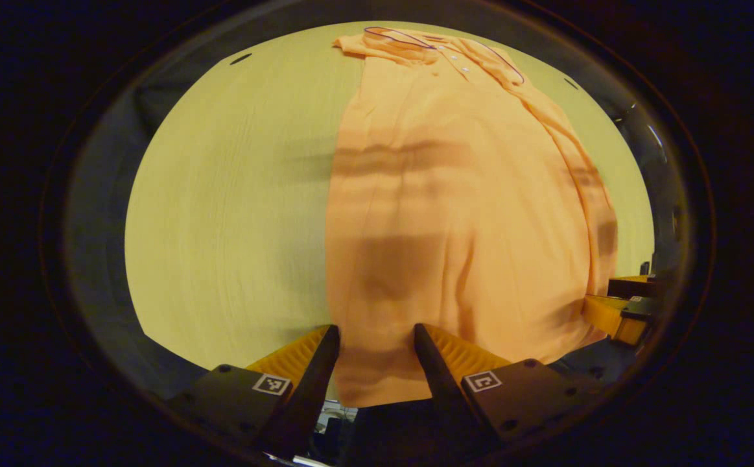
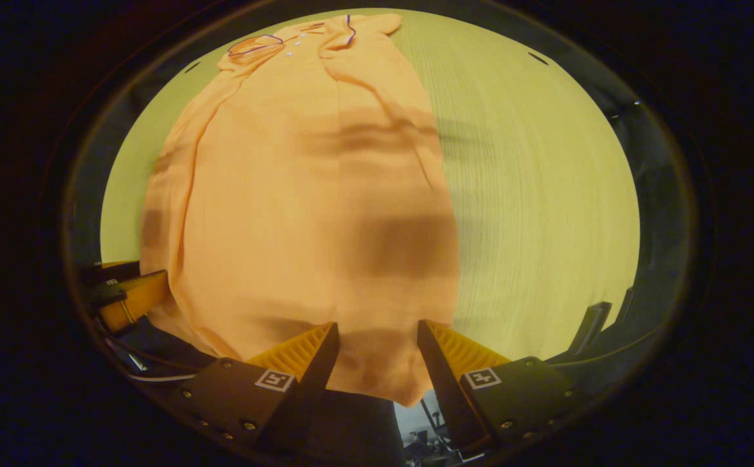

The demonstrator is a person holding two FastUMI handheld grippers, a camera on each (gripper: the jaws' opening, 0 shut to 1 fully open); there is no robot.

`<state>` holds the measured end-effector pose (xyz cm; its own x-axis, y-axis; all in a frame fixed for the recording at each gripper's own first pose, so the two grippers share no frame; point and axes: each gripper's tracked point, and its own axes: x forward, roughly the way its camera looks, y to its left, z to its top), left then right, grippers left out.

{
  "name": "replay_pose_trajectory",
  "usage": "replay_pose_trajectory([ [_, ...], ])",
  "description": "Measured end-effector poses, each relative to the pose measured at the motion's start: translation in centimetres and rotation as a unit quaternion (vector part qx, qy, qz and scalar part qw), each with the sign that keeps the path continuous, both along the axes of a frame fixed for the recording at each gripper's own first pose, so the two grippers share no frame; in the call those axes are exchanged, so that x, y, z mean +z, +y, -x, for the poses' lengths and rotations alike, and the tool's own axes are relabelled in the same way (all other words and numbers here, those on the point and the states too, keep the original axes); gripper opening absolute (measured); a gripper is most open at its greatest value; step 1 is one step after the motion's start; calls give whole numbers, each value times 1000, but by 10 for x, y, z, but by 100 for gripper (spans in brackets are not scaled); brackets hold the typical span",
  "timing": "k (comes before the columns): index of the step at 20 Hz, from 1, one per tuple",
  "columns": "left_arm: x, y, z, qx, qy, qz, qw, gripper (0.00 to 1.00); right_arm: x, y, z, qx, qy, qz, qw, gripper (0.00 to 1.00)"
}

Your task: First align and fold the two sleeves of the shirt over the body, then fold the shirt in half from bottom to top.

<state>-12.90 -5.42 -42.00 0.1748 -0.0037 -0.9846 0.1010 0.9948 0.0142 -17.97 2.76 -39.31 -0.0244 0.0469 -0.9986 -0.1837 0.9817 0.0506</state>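
Observation:
An orange polo shirt (image 1: pixel 454 207) lies lengthwise on the pale wooden table (image 1: pixel 234 214), collar (image 1: pixel 409 42) at the far end. Its sides look folded in, making a long narrow shape. My left gripper (image 1: pixel 373 327) stands open at the near hem, its fingers on either side of the shirt's left corner. In the right gripper view the same shirt (image 2: pixel 312 194) runs away from me, and my right gripper (image 2: pixel 377 324) is open around the hem's right corner. The hem hangs a little past the table's near edge. The right gripper (image 1: pixel 623 311) also shows at the edge of the left gripper view.
Bare table (image 2: pixel 532 194) stretches to the right of the shirt in the right gripper view, and to its left in the left gripper view. The left gripper (image 2: pixel 124 295) shows at the far left of the right gripper view. Dark floor lies beyond the table edges.

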Motion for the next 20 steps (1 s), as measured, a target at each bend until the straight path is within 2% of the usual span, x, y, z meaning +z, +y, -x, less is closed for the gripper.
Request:
replay_pose_trajectory([
  [1,-2,-2,0,-3,1,2,1000,82,0,-1,-1,-7,-3,1,1000,77],
  [2,-2,-2,1,-7,3,1,1000,80,0,1,-3,-12,1,0,1000,57],
  [3,-1,-3,-2,-8,-1,3,1000,78,-1,-1,-4,-13,0,0,1000,51],
  [4,-1,-3,-4,-3,-4,5,1000,66,0,-1,-5,-18,0,0,1000,36],
  [5,0,-6,-6,-2,-7,7,1000,52,0,0,-4,-13,3,-1,1000,29],
  [6,0,-7,-8,0,-11,11,1000,37,0,-2,-3,-9,4,-1,1000,28],
  [7,0,-8,-6,-3,-8,9,1000,22,0,1,-9,-26,-8,-2,1000,28],
  [8,0,-9,-6,-12,-4,8,1000,16,-2,-1,-3,-33,0,-3,999,1],
  [9,-1,-9,-7,-7,-7,9,1000,16,0,2,-7,-25,-8,-3,1000,0],
  [10,2,-8,-9,-5,-13,11,1000,6,1,1,-7,-22,-8,-2,1000,1],
  [15,4,-11,-10,-4,-22,23,999,6,5,6,-10,-27,-15,-11,999,1],
  [20,35,-12,-51,8,-62,33,998,6,33,14,-55,-28,-61,-28,997,1],
])
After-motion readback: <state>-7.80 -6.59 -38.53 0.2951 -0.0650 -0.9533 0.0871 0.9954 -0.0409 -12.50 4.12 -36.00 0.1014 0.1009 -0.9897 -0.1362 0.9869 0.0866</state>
